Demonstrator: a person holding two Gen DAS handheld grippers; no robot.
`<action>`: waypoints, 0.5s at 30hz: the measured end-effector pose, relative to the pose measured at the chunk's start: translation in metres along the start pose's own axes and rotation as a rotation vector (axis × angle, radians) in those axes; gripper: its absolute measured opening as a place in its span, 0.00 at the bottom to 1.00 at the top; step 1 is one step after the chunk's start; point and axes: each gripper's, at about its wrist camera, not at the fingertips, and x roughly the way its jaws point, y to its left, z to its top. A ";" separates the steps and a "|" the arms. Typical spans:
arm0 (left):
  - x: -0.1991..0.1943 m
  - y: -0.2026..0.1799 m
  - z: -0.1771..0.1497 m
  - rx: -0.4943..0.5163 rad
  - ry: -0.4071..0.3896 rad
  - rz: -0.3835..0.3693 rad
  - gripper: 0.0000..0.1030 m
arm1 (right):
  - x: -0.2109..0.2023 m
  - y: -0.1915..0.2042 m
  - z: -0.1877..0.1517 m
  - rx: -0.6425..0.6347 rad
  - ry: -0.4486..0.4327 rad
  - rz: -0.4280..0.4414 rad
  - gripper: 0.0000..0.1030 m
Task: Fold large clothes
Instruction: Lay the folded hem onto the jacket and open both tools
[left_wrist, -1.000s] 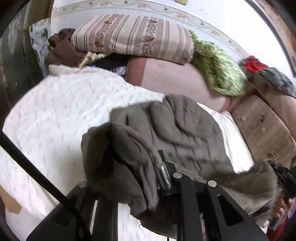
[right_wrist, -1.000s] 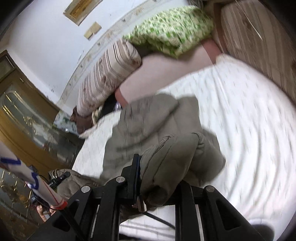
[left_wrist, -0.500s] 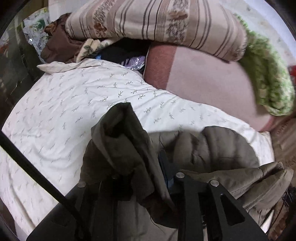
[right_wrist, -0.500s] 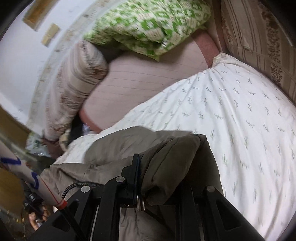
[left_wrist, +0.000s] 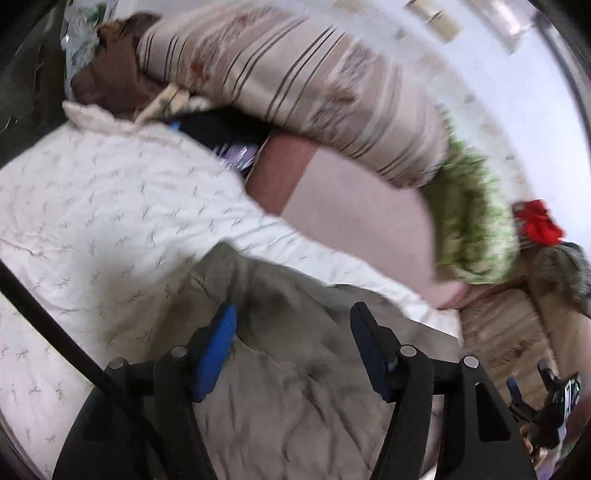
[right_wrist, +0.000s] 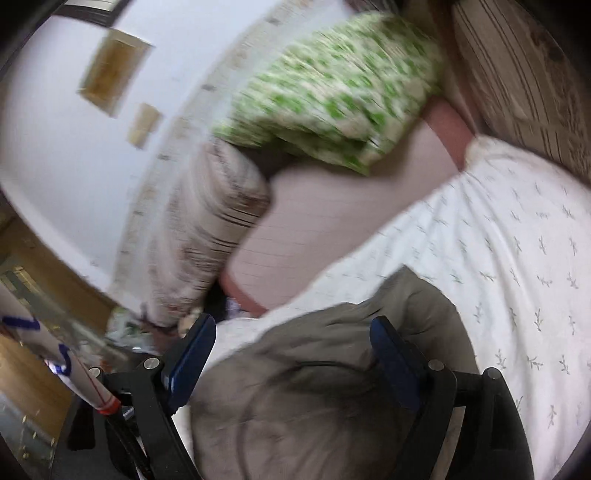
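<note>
A large olive-grey padded jacket (left_wrist: 288, 354) lies bunched on the white leaf-print bed sheet (left_wrist: 103, 221). It also shows in the right wrist view (right_wrist: 314, 387). My left gripper (left_wrist: 291, 325) is open and empty just above the jacket, its blue pads (left_wrist: 218, 343) spread wide. My right gripper (right_wrist: 291, 343) is open and empty over the jacket's other end, blue pads (right_wrist: 388, 350) apart. Both views are blurred by motion.
A striped bolster (left_wrist: 295, 85), a pink pillow (left_wrist: 351, 218) and a green patterned blanket (left_wrist: 472, 221) are stacked at the bed's head. A brown cloth (left_wrist: 107, 81) lies far left. A red item (left_wrist: 539, 225) and a striped sofa cushion (left_wrist: 509, 339) are right. A wooden cabinet (right_wrist: 22, 369) stands left.
Both grippers have opened and let go of the jacket folds they held. The jacket now lies flat on the bed and both grippers have pulled back slightly.
</note>
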 end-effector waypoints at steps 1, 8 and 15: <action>-0.026 -0.006 -0.005 0.020 -0.033 -0.004 0.61 | -0.013 0.009 0.000 -0.016 -0.005 0.026 0.87; -0.188 -0.036 -0.058 0.218 -0.311 0.156 0.66 | -0.138 0.072 -0.017 -0.136 -0.057 0.175 0.87; -0.325 -0.020 -0.101 0.242 -0.479 0.256 0.75 | -0.279 0.104 -0.043 -0.295 -0.079 0.133 0.91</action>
